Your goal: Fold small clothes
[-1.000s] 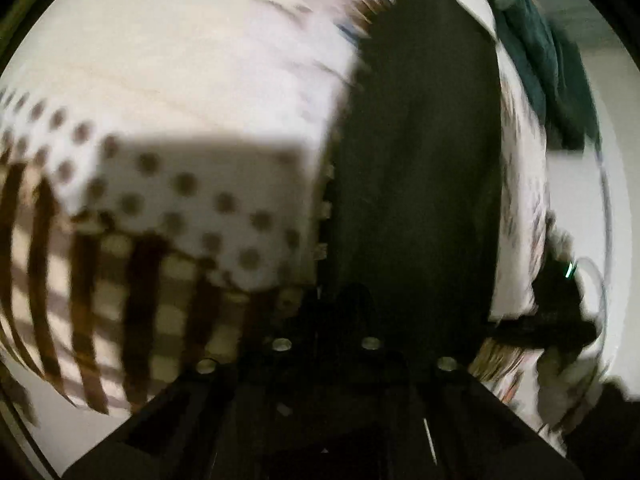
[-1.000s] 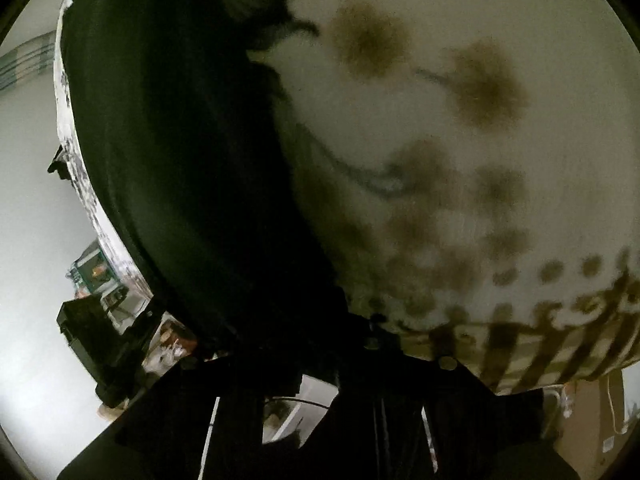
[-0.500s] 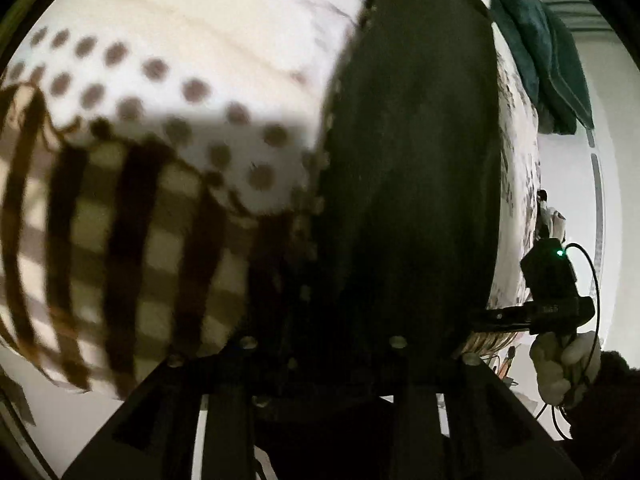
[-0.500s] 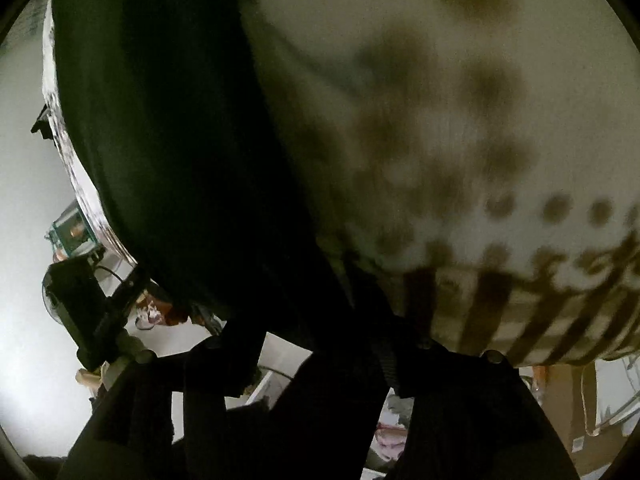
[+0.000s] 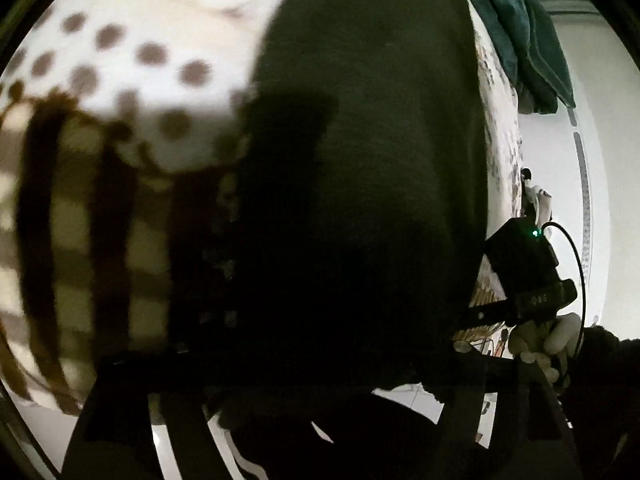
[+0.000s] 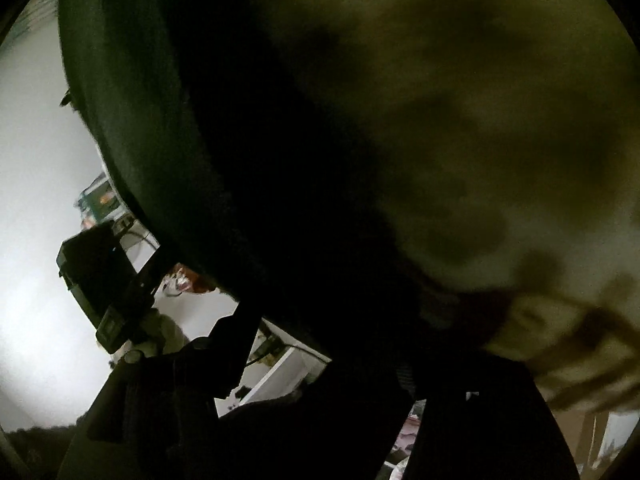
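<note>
**Two grippers holding up one dark garment**

Two handheld grippers are sharing a single piece of clothing, a black fabric garment point(image 5: 360, 184), which is filling the middle of the left wrist view and hanging as a wide dark band in front of the bed. In the right wrist view the same black cloth point(image 6: 248, 168) is running diagonally from the upper left down to the lower centre.

The left gripper point(image 5: 320, 364) is showing only as black silhouettes along the bottom of its own view, with the garment's lower edge draping right over them; whether its fingers are pinching the cloth or standing apart cannot be told in this darkness. From the right wrist camera, the left gripper body point(image 6: 104, 280) is appearing beside the garment's lower left edge, with a light-gloved hand point(image 6: 156, 336) gripping it from below.

The right gripper point(image 6: 404, 376) is likewise lost in shadow under the fabric, and its state cannot be told. In the left wrist view, the right gripper's black body point(image 5: 524, 268) with a small green light is sitting at the garment's right edge, held by a white-gloved hand point(image 5: 548, 340).

Behind the garment, a white bedcover with brown dots and brown-and-cream checks point(image 5: 104, 152) is lying to the left. A dark teal bundled cloth point(image 5: 520, 40) is resting at the upper right, near a white wall point(image 5: 600, 168). In the right wrist view the dotted cover point(image 6: 480, 120) is looking blurred and dim.
</note>
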